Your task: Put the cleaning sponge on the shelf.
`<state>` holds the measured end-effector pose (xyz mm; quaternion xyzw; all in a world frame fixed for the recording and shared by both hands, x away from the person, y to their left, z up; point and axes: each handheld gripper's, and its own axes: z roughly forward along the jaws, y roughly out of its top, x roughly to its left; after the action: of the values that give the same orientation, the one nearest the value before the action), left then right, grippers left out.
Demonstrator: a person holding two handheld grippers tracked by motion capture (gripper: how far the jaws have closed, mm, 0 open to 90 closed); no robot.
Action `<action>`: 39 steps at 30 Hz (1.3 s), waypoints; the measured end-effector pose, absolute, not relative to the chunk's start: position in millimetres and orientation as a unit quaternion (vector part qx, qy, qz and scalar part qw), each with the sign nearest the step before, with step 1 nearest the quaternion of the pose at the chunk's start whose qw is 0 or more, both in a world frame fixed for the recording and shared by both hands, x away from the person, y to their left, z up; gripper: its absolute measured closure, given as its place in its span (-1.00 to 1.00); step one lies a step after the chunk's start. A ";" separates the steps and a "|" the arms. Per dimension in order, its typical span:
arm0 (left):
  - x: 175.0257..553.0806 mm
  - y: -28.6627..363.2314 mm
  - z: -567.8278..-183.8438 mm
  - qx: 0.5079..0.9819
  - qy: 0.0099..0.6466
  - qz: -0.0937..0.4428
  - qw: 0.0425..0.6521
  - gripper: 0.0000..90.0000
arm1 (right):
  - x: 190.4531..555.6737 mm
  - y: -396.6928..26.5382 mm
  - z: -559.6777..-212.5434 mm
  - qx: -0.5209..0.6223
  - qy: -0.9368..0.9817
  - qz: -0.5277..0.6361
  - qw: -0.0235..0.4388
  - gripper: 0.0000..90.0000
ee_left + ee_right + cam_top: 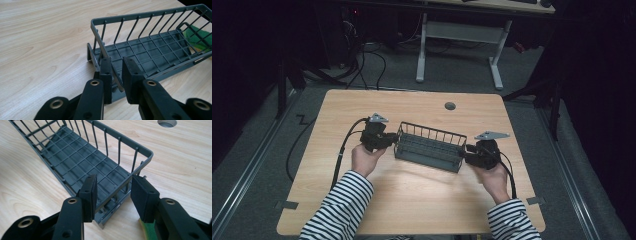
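Observation:
A dark grey wire basket [429, 147] lies empty across the middle of the wooden table [422, 200]. My left gripper [393, 141] is at its left end. In the left gripper view the jaws [117, 67] are nearly together, with the basket's [150, 50] end wire pinched between the pads. My right gripper [466, 152] is at the basket's right end. In the right gripper view its jaws [112, 187] stand wide apart, astride the end wall of the basket [75, 157], with the pads clear of the wire.
A round cable hole [450, 106] sits in the table behind the basket. Cables trail off the left edge. A white desk frame [422, 50] stands on the floor beyond. Something green [197, 37] shows past the basket's far end; I cannot tell what it is.

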<state>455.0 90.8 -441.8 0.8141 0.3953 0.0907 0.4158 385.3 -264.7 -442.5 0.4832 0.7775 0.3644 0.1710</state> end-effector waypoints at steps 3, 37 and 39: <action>449.9 90.8 -441.7 0.817 0.389 0.088 0.416 0.75 | 378.5 -267.2 -442.7 0.481 0.778 0.368 0.166 0.25; 426.4 99.8 -439.0 0.790 0.393 0.107 0.458 -0.18 | 351.2 -284.4 -440.5 0.494 0.744 0.420 0.164 -0.03; 422.9 105.6 -439.6 0.782 0.398 0.111 0.466 -0.21 | 349.2 -286.9 -439.6 0.492 0.738 0.431 0.168 -0.07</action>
<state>422.9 105.6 -439.6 0.7825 0.3978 0.1108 0.4661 349.2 -286.9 -439.6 0.4916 0.7376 0.4312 0.1683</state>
